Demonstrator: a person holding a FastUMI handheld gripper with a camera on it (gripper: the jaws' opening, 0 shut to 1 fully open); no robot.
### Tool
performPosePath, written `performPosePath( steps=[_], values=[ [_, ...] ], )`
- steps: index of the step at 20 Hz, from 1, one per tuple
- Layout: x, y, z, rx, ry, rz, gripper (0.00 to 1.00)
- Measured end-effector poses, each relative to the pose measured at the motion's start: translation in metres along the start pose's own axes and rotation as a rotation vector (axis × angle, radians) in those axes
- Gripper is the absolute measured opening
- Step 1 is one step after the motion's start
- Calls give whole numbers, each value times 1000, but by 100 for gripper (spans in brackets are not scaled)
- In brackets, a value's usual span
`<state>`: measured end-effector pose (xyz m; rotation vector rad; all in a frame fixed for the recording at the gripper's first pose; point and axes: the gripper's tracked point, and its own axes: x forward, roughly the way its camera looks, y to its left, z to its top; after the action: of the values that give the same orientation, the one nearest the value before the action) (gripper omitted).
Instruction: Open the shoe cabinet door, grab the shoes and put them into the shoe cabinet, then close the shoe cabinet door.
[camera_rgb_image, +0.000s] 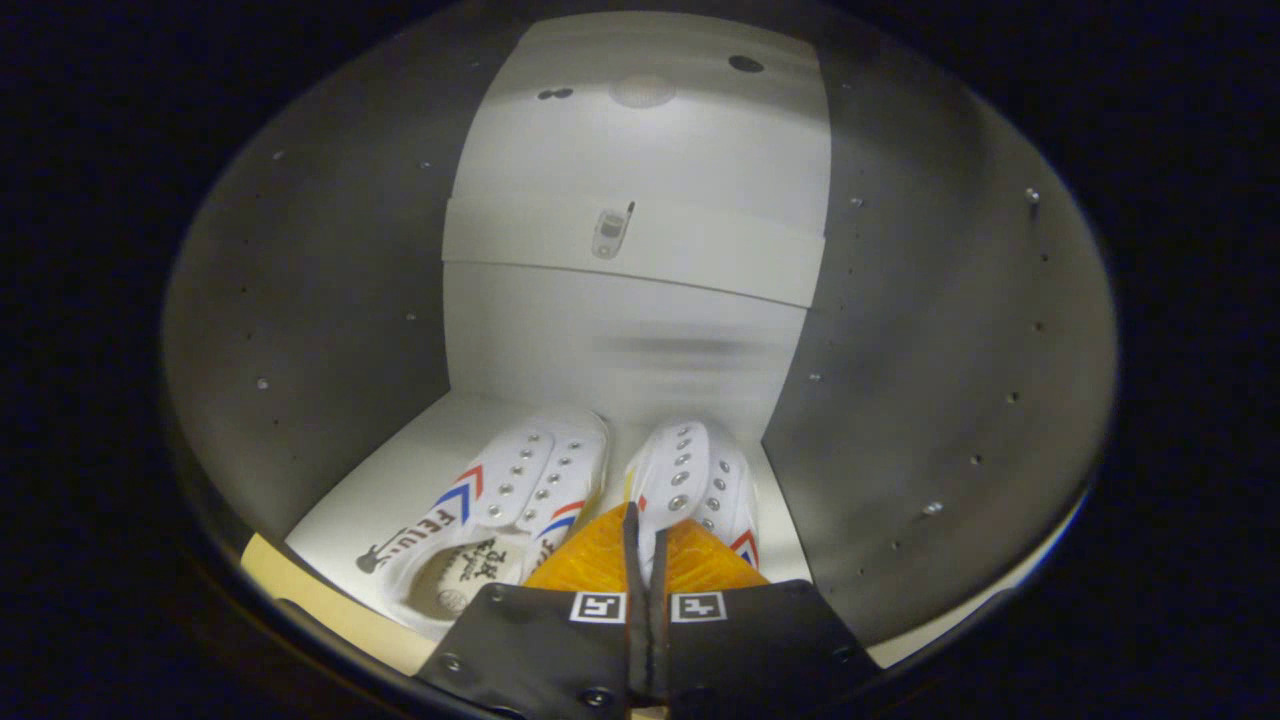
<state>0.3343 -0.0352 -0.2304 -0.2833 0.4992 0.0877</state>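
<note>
Two white canvas shoes with red and blue chevrons lie side by side on the white floor of the shoe cabinet, toes toward the back wall. The left shoe shows its open collar beside the left finger. The right shoe sits just ahead of the fingers, its heel hidden behind them. My gripper is inside the cabinet, its fingers nearly together, with a thin white strip of the right shoe's inner edge pinched between them.
Grey side walls with rows of small peg holes close in on both sides. A white shelf spans the cabinet above the shoes. The cabinet's pale front edge lies near the fingers.
</note>
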Motion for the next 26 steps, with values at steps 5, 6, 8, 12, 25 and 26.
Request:
performPosePath(
  steps=[5,6,8,12,25,26],
  values=[
    [36,4,1,-41,23,25,2],
    [41,5,-1,-36,38,35,2],
    [40,4,-3,-26,51,51,2],
    [44,4,-7,0,62,50,3],
    [-20,-3,23,45,-69,7,17],
    [-33,-1,34,54,-106,9,17]
  ],
)
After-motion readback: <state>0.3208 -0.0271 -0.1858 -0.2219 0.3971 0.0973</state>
